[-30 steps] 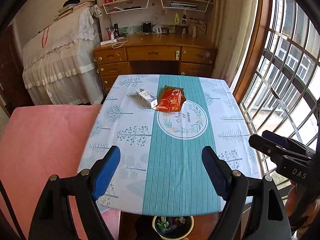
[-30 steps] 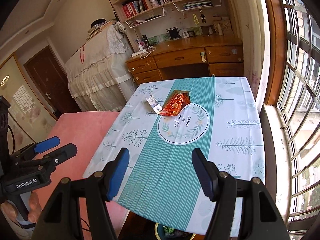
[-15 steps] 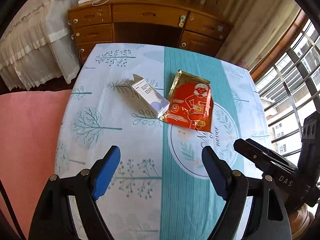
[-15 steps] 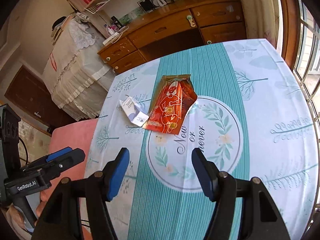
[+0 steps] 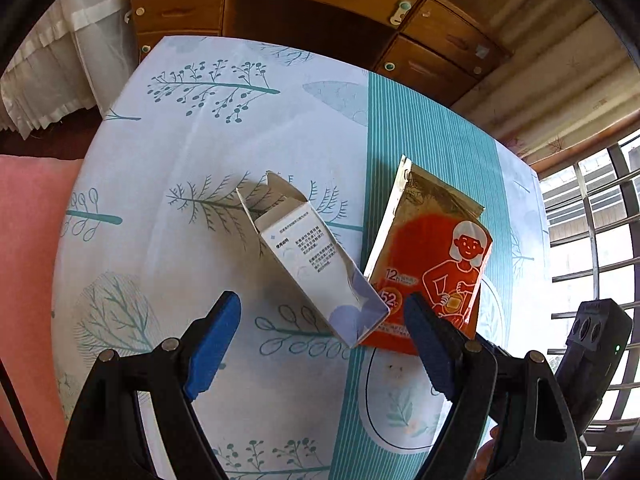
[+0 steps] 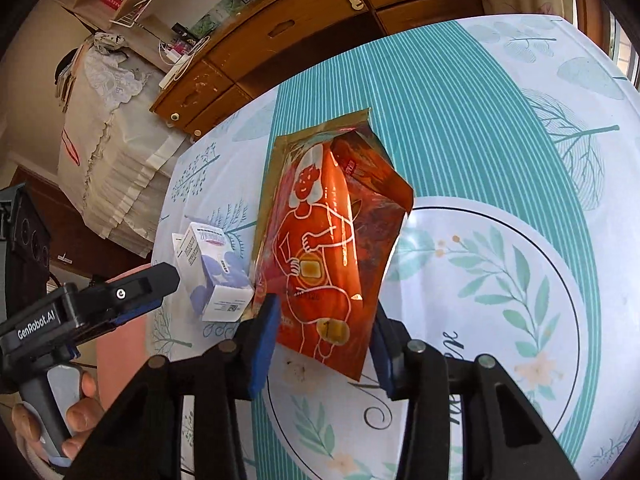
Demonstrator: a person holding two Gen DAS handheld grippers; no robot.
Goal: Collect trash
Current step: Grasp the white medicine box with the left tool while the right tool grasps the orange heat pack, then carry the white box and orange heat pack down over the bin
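Note:
An empty white carton [image 5: 316, 264] with an open top lies on its side on the tablecloth; it also shows in the right wrist view [image 6: 216, 276]. A torn orange and gold packet [image 5: 432, 264] lies just right of it, its corner under the carton's end; it fills the middle of the right wrist view [image 6: 328, 248]. My left gripper [image 5: 322, 344] is open, its blue pads either side of the carton's near end. My right gripper [image 6: 322, 348] is open, its pads flanking the packet's near edge.
The table wears a white and teal cloth [image 5: 192, 128] with a round motif [image 6: 520, 300]. A wooden desk with drawers [image 5: 320, 4] stands beyond. A pink surface [image 5: 28, 240] lies left of the table. Barred windows [image 5: 592, 240] stand at the right.
Both grippers have moved forward and down over the table towards the trash. The carton and packet now sit close between the open fingers. Neither object has moved.

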